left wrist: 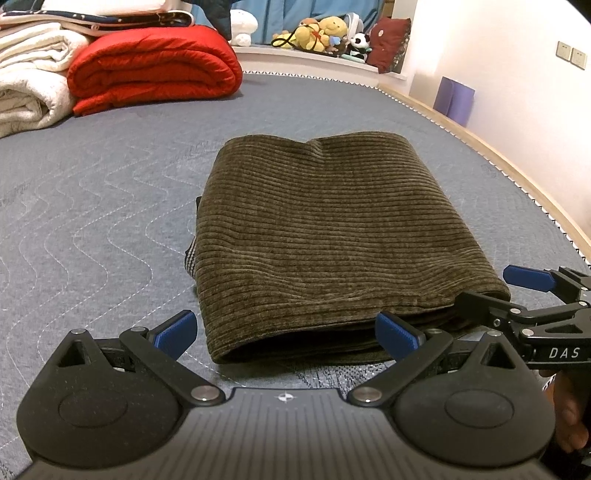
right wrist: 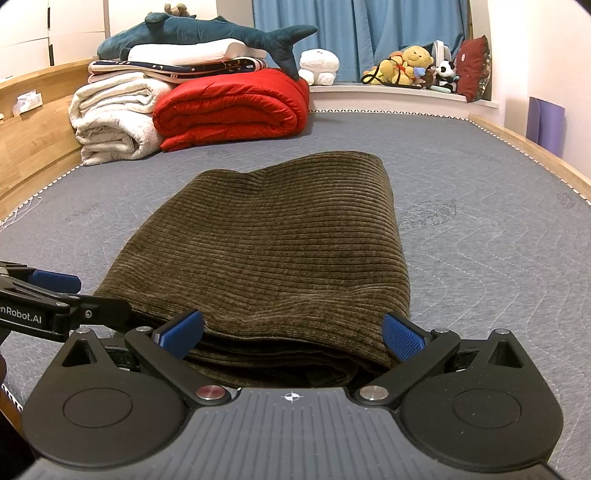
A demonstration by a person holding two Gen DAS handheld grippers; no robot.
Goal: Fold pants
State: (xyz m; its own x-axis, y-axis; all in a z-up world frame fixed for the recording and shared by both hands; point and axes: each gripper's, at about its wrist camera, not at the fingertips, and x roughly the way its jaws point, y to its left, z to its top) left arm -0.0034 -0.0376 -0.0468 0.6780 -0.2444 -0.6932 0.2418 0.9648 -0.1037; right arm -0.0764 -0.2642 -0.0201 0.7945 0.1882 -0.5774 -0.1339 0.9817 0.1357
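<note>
Grey quilted mattress [right wrist: 480, 236] is bearing folded olive-brown corduroy pants [right wrist: 266, 251], lying flat, apparently finished. Left gripper [left wrist: 288, 332] and right gripper [right wrist: 291, 332] are both standing spread at the near edge, gripping nothing.

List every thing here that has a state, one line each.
pants: folded into a thick stack, flat on the mattress.
left gripper: open, at the stack's near edge.
right gripper: open, fingers either side of the near edge.
red quilt: folded.
white blanket: folded.
curtains: drawn shut.

Olive-brown ribbed corduroy pants [left wrist: 317, 236] on grey-blue wave-quilted mattress [left wrist: 92, 192], beside red quilt [left wrist: 155, 66].
</note>
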